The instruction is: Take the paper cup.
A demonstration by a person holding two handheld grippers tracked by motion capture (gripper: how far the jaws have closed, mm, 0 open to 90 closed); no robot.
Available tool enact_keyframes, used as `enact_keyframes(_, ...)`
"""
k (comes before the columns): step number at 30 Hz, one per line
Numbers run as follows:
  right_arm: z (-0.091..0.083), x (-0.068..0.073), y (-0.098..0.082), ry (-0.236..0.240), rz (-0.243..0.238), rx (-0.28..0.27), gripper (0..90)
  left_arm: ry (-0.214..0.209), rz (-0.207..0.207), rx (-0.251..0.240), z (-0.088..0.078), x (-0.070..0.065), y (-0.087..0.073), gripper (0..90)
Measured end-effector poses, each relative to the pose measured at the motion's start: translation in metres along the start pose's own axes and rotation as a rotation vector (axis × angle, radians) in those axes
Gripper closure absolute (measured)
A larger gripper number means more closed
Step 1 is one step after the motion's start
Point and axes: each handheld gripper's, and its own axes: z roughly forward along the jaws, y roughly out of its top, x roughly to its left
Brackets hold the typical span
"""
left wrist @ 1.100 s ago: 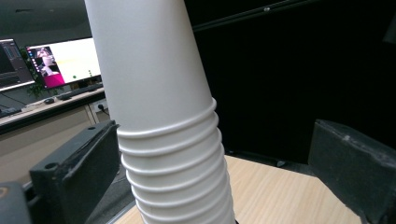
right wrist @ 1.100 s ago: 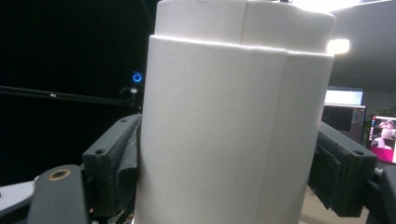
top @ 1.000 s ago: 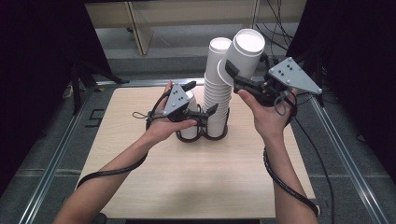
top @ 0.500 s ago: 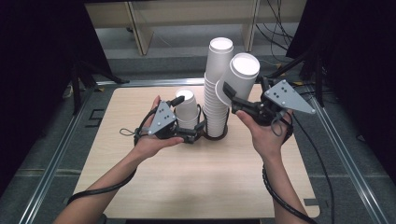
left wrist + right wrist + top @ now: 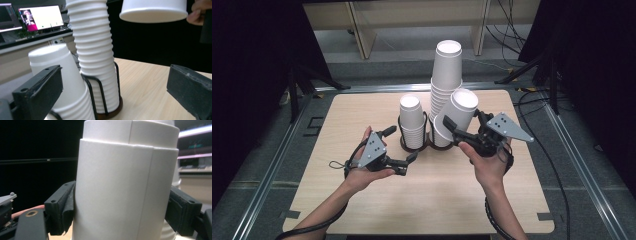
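Left gripper (image 5: pixel 411 162) has backed off the short stack of white paper cups (image 5: pixel 411 121) in the left bay of the black wire cup holder (image 5: pixel 424 145) and come down toward the light wooden table (image 5: pixel 362 110); a second ago it sat right at that stack; its jaws have just been opening and now stand wide with nothing between them, as the left gripper view confirms, short stack (image 5: pixel 62 82) off to one side; so the left side's drop looks finished. Right gripper (image 5: pixel 451 129) is clamped on a single upside-down white paper cup (image 5: pixel 455 116), pads pressing both walls in the right gripper view (image 5: pixel 125 185); that cup was up level with the top of the tall stack of white paper cups (image 5: pixel 446 85) a second ago and now hangs lower, tilted, just in front of the tall stack's lower half; my read: cup pulled off the tall stack, heading for the short one; next it needs swinging across and seating squarely; tilt is the risk.
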Motion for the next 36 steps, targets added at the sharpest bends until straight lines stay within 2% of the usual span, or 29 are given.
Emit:
enact_keyframes(1,0.000,0.000,-0.004,0.001,0.023,0.008,20.2,0.000,0.000,0.000,0.000,0.000,0.000,0.1)
enact_keyframes(2,0.001,0.000,-0.010,0.006,0.048,0.013,20.3,0.007,-0.012,0.003,-0.004,0.000,-0.007,0.0)
enact_keyframes(3,0.001,0.000,-0.010,0.006,0.048,0.013,20.3,0.007,-0.012,0.003,-0.004,0.000,-0.007,0.0)
enact_keyframes(4,0.001,0.000,-0.020,0.007,0.075,0.029,20.2,0.013,-0.026,0.006,-0.006,0.000,-0.013,0.0)
enact_keyframes(5,0.001,0.000,-0.020,0.007,0.075,0.029,20.2,0.013,-0.026,0.006,-0.006,0.000,-0.013,0.0)
enact_keyframes(6,0.001,-0.001,-0.027,0.004,0.101,0.044,20.3,0.018,-0.033,0.012,-0.009,0.001,-0.019,0.0)
enact_keyframes(8,0.001,-0.002,-0.034,0.006,0.112,0.050,20.2,0.022,-0.039,0.019,-0.010,0.001,-0.023,0.0)
enact_keyframes(10,0.001,-0.001,-0.040,0.005,0.146,0.061,20.2,0.029,-0.042,0.029,-0.013,0.002,-0.030,0.0)
enact_keyframes(12,0.002,-0.003,-0.046,0.007,0.136,0.064,20.2,0.034,-0.040,0.030,-0.015,0.004,-0.036,0.0)
enact_keyframes(14,0.003,-0.001,-0.051,0.010,0.169,0.083,20.2,0.043,-0.046,0.035,-0.017,0.005,-0.042,0.0)
enact_keyframes(15,0.003,-0.001,-0.051,0.010,0.169,0.083,20.2,0.043,-0.046,0.035,-0.017,0.005,-0.042,0.0)
enact_keyframes(16,0.004,-0.002,-0.055,0.021,0.171,0.074,20.2,0.043,-0.060,0.028,-0.018,0.006,-0.046,0.0)
enact_keyframes(17,0.004,0.000,-0.061,0.016,0.192,0.102,20.2,0.050,-0.067,0.039,-0.021,0.007,-0.051,0.0)
enact_keyframes(18,0.006,-0.002,-0.065,0.022,0.183,0.090,20.2,0.051,-0.075,0.040,-0.022,0.007,-0.053,0.0)
enact_keyframes(21,0.007,-0.002,-0.073,0.029,0.216,0.108,20.2,0.056,-0.100,0.042,-0.024,0.008,-0.063,0.0)
enact_keyframes(22,0.008,-0.002,-0.077,0.031,0.228,0.116,20.2,0.058,-0.094,0.054,-0.025,0.009,-0.065,0.0)
enact_keyframes(23,0.009,-0.002,-0.079,0.027,0.231,0.120,20.2,0.059,-0.097,0.044,-0.024,0.010,-0.067,0.0)
enact_keyframes(25,0.009,-0.003,-0.083,0.025,0.224,0.126,20.2,0.067,-0.105,0.058,-0.025,0.011,-0.069,0.0)
enact_keyframes(28,0.010,-0.003,-0.085,0.029,0.251,0.124,20.2,0.070,-0.111,0.059,-0.026,0.012,-0.069,0.0)
enact_keyframes(29,0.009,-0.002,-0.086,0.025,0.253,0.133,20.2,0.071,-0.111,0.057,-0.027,0.012,-0.068,0.0)
enact_keyframes(31,0.011,-0.002,-0.086,0.028,0.235,0.115,20.2,0.065,-0.095,0.042,-0.028,0.013,-0.067,0.0)
enact_keyframes(32,0.011,-0.001,-0.086,0.016,0.233,0.125,20.2,0.071,-0.100,0.055,-0.030,0.012,-0.066,0.0)
enact_keyframes(33,0.010,0.000,-0.087,0.017,0.244,0.123,20.2,0.065,-0.100,0.034,-0.030,0.011,-0.066,0.0)
enact_keyframes(34,0.010,0.001,-0.087,0.025,0.261,0.123,20.2,0.067,-0.101,0.039,-0.031,0.010,-0.066,0.0)
enact_keyframes(35,0.010,0.002,-0.087,0.020,0.263,0.130,20.2,0.067,-0.095,0.053,-0.034,0.009,-0.065,0.0)
enact_keyframes(36,0.010,0.003,-0.088,0.008,0.248,0.132,20.2,0.063,-0.094,0.033,-0.033,0.009,-0.066,0.0)
